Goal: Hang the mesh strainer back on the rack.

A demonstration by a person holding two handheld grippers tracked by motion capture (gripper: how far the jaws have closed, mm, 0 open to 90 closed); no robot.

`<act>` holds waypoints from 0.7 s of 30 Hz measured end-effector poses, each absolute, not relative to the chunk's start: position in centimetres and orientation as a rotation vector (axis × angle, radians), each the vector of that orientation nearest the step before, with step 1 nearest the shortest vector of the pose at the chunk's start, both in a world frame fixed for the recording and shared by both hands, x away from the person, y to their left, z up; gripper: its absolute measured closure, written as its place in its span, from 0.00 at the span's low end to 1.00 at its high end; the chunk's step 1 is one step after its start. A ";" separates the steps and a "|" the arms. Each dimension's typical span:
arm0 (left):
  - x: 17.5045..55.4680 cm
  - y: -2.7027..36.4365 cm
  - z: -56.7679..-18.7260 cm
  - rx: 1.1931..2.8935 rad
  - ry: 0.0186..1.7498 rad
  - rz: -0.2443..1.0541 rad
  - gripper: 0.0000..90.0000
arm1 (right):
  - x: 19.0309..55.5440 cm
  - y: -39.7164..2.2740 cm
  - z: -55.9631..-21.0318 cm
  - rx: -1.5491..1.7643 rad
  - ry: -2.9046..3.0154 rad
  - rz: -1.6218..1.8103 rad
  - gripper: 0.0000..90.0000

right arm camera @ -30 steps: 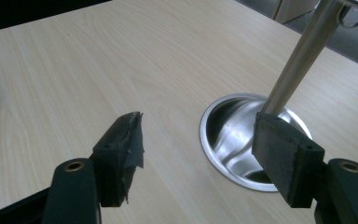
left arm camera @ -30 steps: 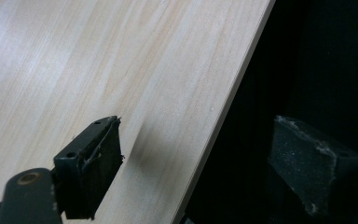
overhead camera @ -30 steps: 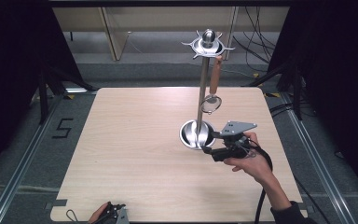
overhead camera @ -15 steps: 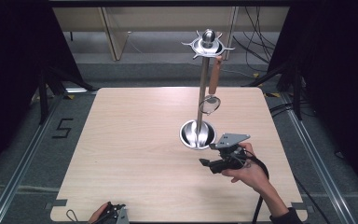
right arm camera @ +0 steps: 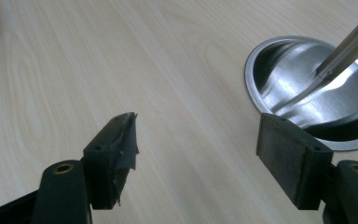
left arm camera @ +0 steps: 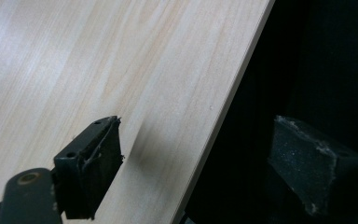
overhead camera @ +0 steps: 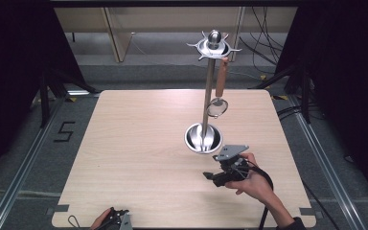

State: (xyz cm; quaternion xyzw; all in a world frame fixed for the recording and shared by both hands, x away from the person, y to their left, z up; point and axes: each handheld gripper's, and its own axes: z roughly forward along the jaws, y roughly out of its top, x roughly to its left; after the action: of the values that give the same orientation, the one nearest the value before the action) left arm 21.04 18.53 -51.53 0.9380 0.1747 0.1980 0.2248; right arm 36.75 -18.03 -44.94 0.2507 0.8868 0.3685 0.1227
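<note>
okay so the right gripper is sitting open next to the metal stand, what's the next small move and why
Probably draw the right gripper back toward the near table edge. Its jaws, which have just been opening, hold nothing, the strainer already hangs from the stand, and nothing loose lies on the table.

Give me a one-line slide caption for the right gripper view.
Right gripper, jaws open and empty, above the wooden table beside the utensil stand's steel base.

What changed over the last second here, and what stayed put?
The right gripper drew back from the stand's base dish toward the near table edge and sank lower, its jaws opening further with nothing between them. The spoon hangs on the stand as before, and the left gripper kept its place.
</note>
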 end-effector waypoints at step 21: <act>21.0 18.5 -51.5 2.587 0.487 0.557 0.18 | 34.2 -18.1 -47.3 0.709 2.643 1.053 0.33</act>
State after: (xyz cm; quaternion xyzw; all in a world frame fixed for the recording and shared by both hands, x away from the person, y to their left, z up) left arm 20.99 18.50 -51.51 0.9371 0.1764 0.2018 0.2234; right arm 34.20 -18.14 -47.30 0.2405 0.8965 0.3570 0.1046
